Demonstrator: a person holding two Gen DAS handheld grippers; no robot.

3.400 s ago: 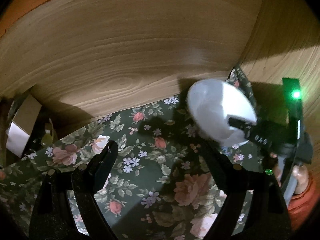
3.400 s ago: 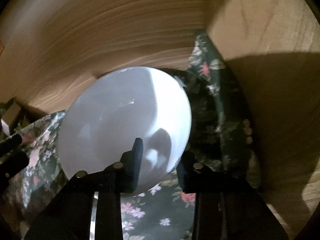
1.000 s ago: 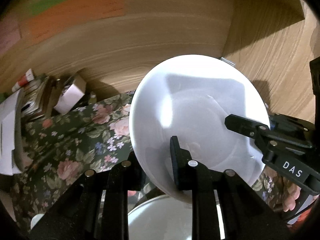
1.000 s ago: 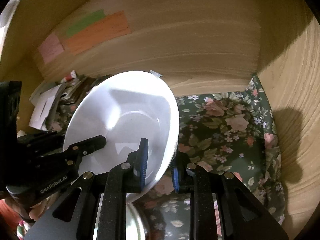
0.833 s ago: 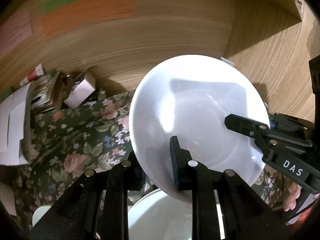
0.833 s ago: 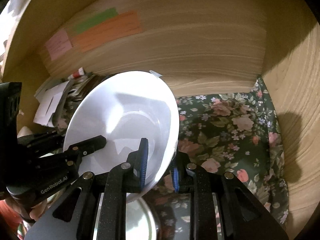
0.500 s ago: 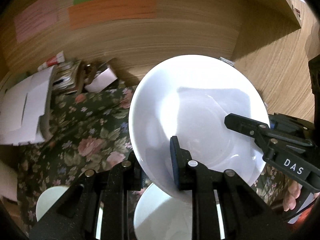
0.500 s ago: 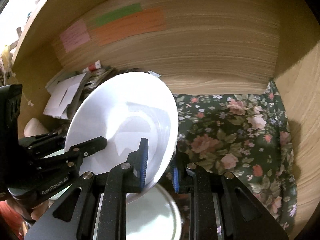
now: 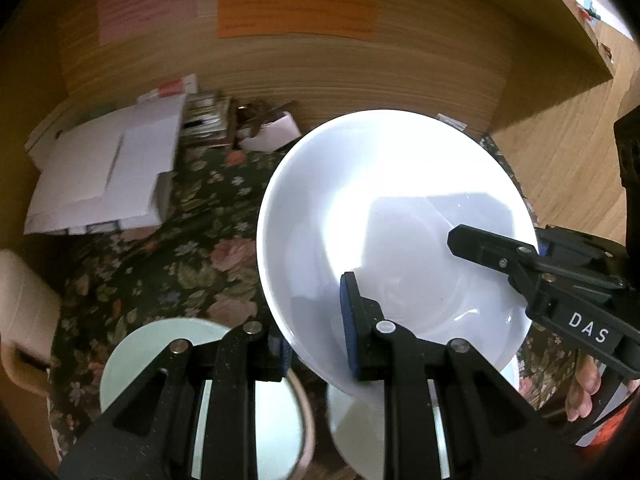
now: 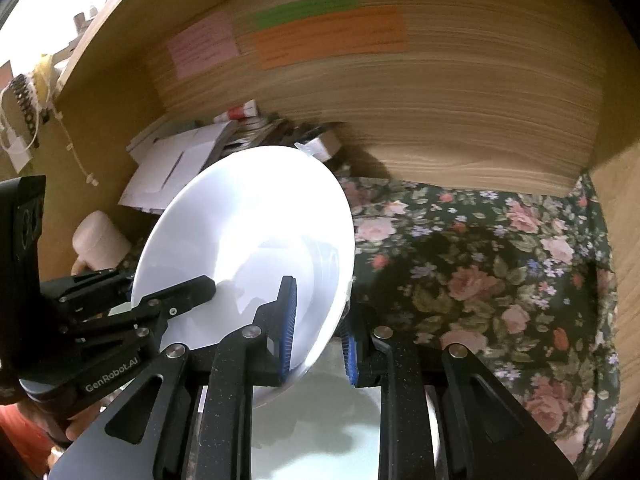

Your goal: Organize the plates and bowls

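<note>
A large white bowl (image 9: 384,208) is held in the air above the floral cloth (image 9: 180,248), gripped by both grippers at once. My left gripper (image 9: 316,320) is shut on its near rim. My right gripper (image 10: 318,320) is shut on the rim from the other side; the bowl also shows in the right wrist view (image 10: 248,240). Each gripper shows in the other's view, the right one (image 9: 520,256) and the left one (image 10: 160,300). Below lie a pale green plate (image 9: 160,344) and another white dish (image 9: 360,416), partly hidden by the fingers.
Wooden walls (image 10: 440,112) enclose the floral cloth (image 10: 500,272) at the back and right, with coloured paper notes (image 10: 328,36) on the back wall. White papers and small boxes (image 9: 104,176) are piled at the back left. A cream container (image 9: 20,320) sits at the left.
The left gripper, open and empty 3.4 s ago, has shut on the bowl beside the right one. Both have drawn back and up with it, revealing dishes below and the clutter at left.
</note>
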